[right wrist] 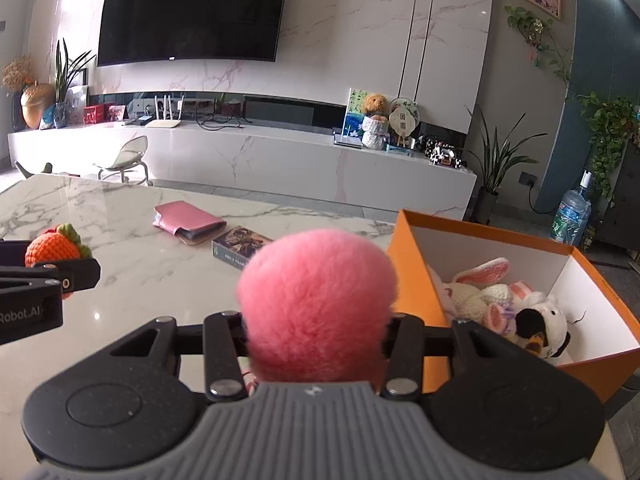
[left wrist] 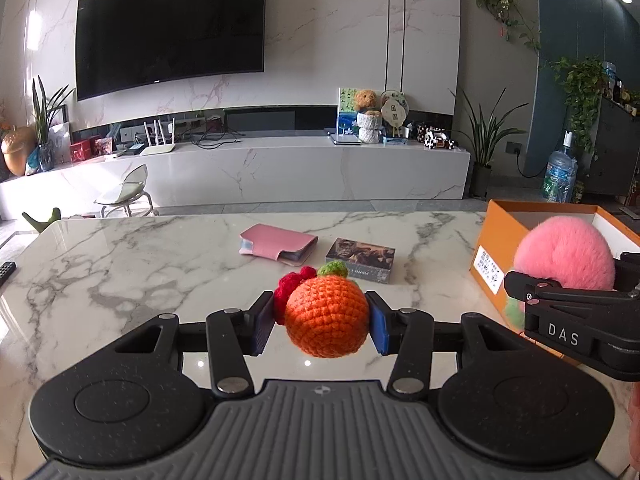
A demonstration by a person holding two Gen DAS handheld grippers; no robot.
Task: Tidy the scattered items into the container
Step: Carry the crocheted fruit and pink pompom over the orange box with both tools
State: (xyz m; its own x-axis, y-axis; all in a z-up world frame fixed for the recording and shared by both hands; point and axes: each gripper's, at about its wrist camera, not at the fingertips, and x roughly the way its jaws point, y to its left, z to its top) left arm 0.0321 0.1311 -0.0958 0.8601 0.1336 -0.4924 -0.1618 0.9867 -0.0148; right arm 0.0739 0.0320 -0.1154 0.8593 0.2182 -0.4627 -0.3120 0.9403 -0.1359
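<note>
Left claw (left wrist: pixel 320 322): it was closed on the crocheted orange (left wrist: pixel 327 314), blue pads pressed into the ball's two sides, lifted clear of the marble table (left wrist: pixel 120 256).
Crocheted orange: judged light and soft; yarn gives grip, so a squeeze across its widest part should hold. A red knitted bit and a green leaf sat at its far top.
Ahead of the left claw: a pink card wallet (left wrist: pixel 276 246) and a small picture-printed box (left wrist: pixel 360 260) lay flat on the table, just beside each other. Both looked stiff, best pinched across the short edges.
Right claw (right wrist: pixel 316 338): it gripped the pink fluffy pompom (right wrist: pixel 316 300), whose fur hid the pads; probably very light and squashy, so it may slip unless held near its core.
Right of the right claw: the orange cardboard box (right wrist: pixel 412 264) stood open and near, already holding a crocheted rabbit (right wrist: pixel 476 290) and a black-and-white plush (right wrist: pixel 544 326).
Surface: polished, glossy marble, likely slick under flat items.
Room: a living room beyond, with a wall-mounted television (right wrist: pixel 192 12) above a long white cabinet.
</note>
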